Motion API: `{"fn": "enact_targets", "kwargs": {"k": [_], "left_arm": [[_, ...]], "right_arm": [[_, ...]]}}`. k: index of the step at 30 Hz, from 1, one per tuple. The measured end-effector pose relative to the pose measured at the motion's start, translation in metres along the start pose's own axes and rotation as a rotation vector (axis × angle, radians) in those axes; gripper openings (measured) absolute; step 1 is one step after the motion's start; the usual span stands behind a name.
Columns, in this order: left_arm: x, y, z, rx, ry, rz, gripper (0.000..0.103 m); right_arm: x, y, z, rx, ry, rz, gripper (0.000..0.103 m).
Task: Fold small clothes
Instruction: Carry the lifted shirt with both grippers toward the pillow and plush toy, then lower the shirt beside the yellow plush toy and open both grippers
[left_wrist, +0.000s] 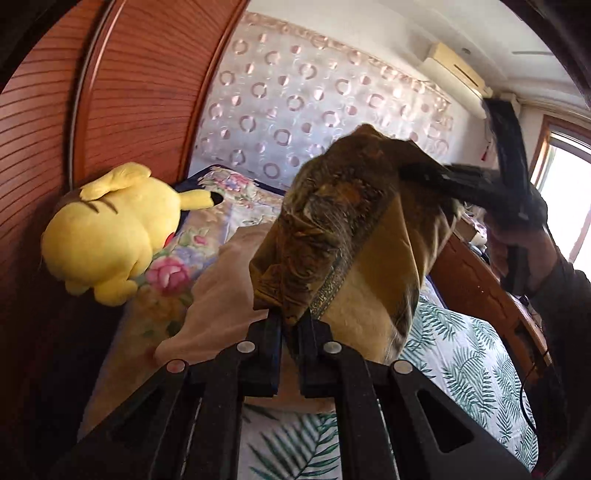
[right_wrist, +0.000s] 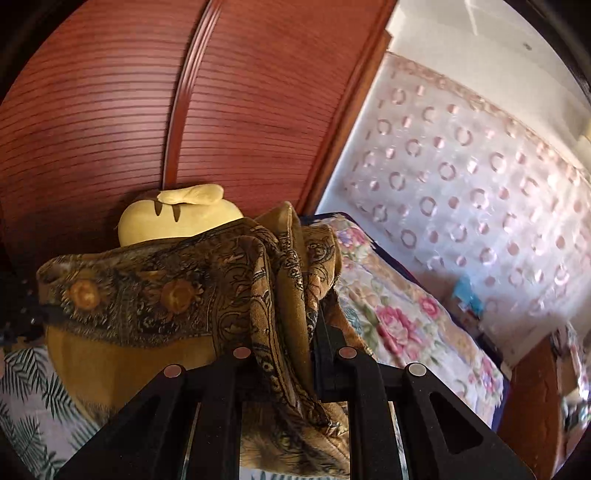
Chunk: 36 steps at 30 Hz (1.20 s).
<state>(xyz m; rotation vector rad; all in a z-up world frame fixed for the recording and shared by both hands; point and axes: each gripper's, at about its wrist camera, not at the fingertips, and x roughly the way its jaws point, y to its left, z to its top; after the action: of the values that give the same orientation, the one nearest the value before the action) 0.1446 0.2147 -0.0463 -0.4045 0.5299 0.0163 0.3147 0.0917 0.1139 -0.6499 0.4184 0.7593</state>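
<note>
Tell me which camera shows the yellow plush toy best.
The left wrist view: the yellow plush toy lies in full sight on the flowered bedding against the wooden wardrobe. In the right wrist view only its rounded top shows, the rest hidden behind the brown patterned cloth.

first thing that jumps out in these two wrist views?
The brown patterned cloth, lifted over the bed and stretched between both tools: the left gripper pinches one corner at the bottom of its view, the right gripper is shut on another bunch. Next, the yellow plush toy lying on the floral quilt against the red-brown wooden wardrobe.
</note>
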Motion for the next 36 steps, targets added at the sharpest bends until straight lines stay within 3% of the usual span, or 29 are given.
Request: {"fn": "enact_targets", "kwargs": {"k": [6,9,11,14,17,22,25,27,29,30,32,36], "left_arm": [[0.01,0.023,-0.007,-0.075,0.021,0.024,0.007],[0.018,0.03,-0.009,-0.105,0.052,0.039,0.007],[0.024,0.033,-0.01,-0.112,0.072,0.055,0.007],[0.028,0.032,-0.012,-0.105,0.091,0.072,0.007],[0.029,0.034,-0.013,-0.099,0.096,0.081,0.007],[0.03,0.031,-0.012,-0.066,0.114,0.106,0.009],[0.026,0.026,-0.01,-0.018,0.106,0.132,0.019],[0.019,0.023,-0.009,0.004,0.087,0.132,0.04],[0.012,0.021,-0.007,0.021,0.069,0.125,0.053],[0.008,0.019,-0.006,0.027,0.064,0.123,0.069],[-0.004,0.013,-0.004,0.048,0.033,0.117,0.085],[-0.022,-0.001,-0.003,0.092,0.005,0.126,0.092]], "right_arm": [[0.039,-0.003,0.014,-0.025,0.036,0.045,0.015],[0.056,-0.005,0.01,0.004,0.11,0.058,0.021],[0.069,-0.012,0.008,0.034,0.145,0.041,0.03],[0.066,-0.033,0.008,0.126,0.113,0.003,0.033],[0.047,-0.056,0.006,0.221,0.037,0.008,0.05],[0.042,-0.058,-0.028,0.232,0.06,0.098,0.05],[0.049,-0.052,-0.052,0.267,0.076,0.153,0.05],[0.056,-0.048,-0.067,0.3,0.098,0.2,0.05],[0.065,-0.044,-0.082,0.318,0.139,0.237,0.05],[0.073,-0.043,-0.089,0.323,0.161,0.236,0.05],[0.081,-0.043,-0.09,0.326,0.154,0.195,0.05],[0.062,-0.057,-0.091,0.389,0.126,0.184,0.05]]}}
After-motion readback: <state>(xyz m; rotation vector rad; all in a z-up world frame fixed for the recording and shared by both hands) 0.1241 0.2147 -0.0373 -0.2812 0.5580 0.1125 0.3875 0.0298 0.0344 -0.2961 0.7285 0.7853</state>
